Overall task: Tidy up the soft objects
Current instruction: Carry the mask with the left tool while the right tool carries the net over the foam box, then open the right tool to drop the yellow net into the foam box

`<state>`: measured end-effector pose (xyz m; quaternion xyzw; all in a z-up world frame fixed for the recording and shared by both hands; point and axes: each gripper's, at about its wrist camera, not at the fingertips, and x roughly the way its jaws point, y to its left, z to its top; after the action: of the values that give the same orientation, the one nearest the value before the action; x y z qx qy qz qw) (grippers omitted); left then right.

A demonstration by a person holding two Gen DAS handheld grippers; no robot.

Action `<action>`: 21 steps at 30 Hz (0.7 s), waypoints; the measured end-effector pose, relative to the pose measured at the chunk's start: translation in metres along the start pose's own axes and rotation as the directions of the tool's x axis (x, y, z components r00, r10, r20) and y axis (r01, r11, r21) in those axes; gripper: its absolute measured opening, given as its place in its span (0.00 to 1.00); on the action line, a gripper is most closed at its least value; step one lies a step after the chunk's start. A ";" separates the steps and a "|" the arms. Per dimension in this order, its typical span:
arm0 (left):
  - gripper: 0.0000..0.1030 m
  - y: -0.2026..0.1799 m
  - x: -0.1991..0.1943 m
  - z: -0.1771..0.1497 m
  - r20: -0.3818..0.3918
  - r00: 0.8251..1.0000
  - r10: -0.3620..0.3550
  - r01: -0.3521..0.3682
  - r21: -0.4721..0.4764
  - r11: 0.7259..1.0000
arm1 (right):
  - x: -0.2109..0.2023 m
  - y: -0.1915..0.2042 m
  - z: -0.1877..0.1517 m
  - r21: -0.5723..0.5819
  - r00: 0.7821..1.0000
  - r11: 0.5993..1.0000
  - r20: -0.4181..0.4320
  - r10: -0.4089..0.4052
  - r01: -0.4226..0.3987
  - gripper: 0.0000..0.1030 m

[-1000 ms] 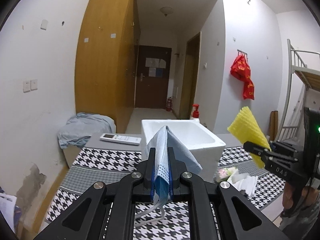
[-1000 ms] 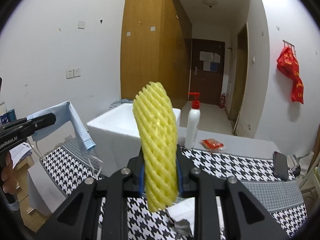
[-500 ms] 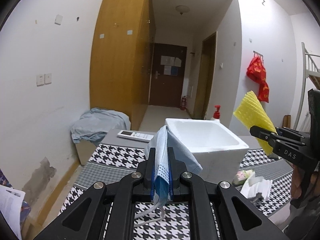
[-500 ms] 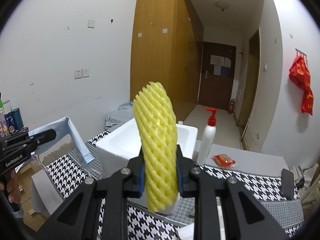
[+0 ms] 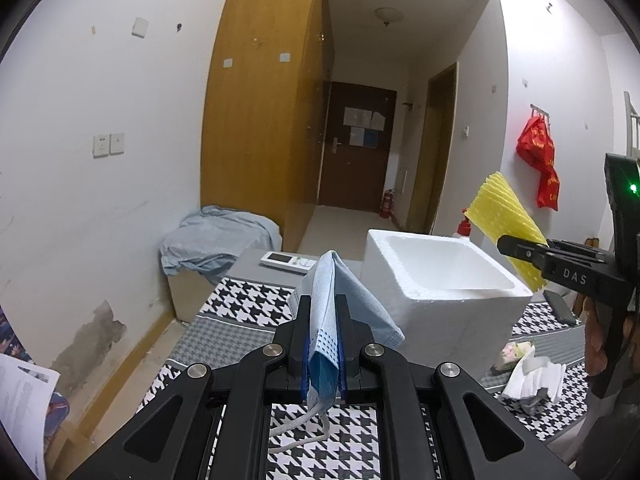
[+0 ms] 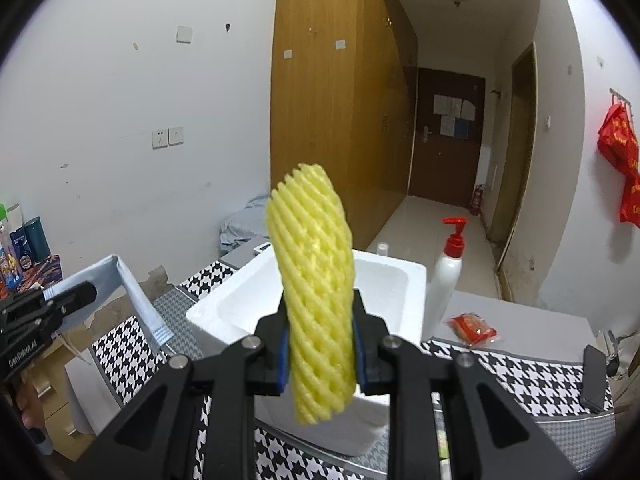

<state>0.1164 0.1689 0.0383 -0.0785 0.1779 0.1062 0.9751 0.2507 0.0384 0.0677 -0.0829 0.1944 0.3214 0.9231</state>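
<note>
My left gripper is shut on a blue face mask, whose white ear loop dangles below the jaws. It hangs above the houndstooth tablecloth, left of the white foam box. My right gripper is shut on a yellow foam fruit net, held upright right in front of the foam box. In the left wrist view the net and right gripper hover over the box's right rim. In the right wrist view the mask and left gripper show at left.
A white remote lies behind the mask. A pump bottle with a red top stands right of the box, with a red packet and a dark phone further right. White crumpled tissue lies in front of the box. A grey cloth heap sits by the wall.
Both grippers have come closer to the foam box while keeping hold of the mask and the net. The box looms larger and nearer in both views.
</note>
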 end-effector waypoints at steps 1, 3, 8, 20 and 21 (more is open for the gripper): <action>0.10 0.001 0.001 0.000 -0.003 1.000 0.002 -0.002 -0.001 1.000 | 0.003 0.000 0.002 0.002 1.000 1.000 -0.007 0.000 0.000 0.28; 0.10 0.004 0.003 -0.001 -0.007 1.000 0.001 -0.001 -0.004 1.000 | 0.007 0.002 0.003 0.001 1.000 1.000 -0.014 -0.004 0.004 0.28; 0.10 0.007 0.006 -0.002 -0.011 1.000 0.001 -0.001 -0.007 1.000 | 0.021 0.000 0.004 0.006 0.999 1.000 -0.048 -0.013 0.013 0.28; 0.10 0.006 0.014 -0.003 -0.023 1.000 0.000 -0.001 -0.004 1.000 | 0.048 0.002 0.008 0.008 0.996 1.000 -0.089 -0.022 0.022 0.28; 0.10 0.007 0.014 -0.002 -0.021 1.000 0.003 -0.003 -0.005 1.000 | 0.049 0.001 0.008 0.013 0.996 1.000 -0.092 -0.018 0.019 0.28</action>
<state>0.1267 0.1778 0.0305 -0.0820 0.1880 0.1072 0.9729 0.2875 0.0694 0.0542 -0.0931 0.2382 0.3073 0.9166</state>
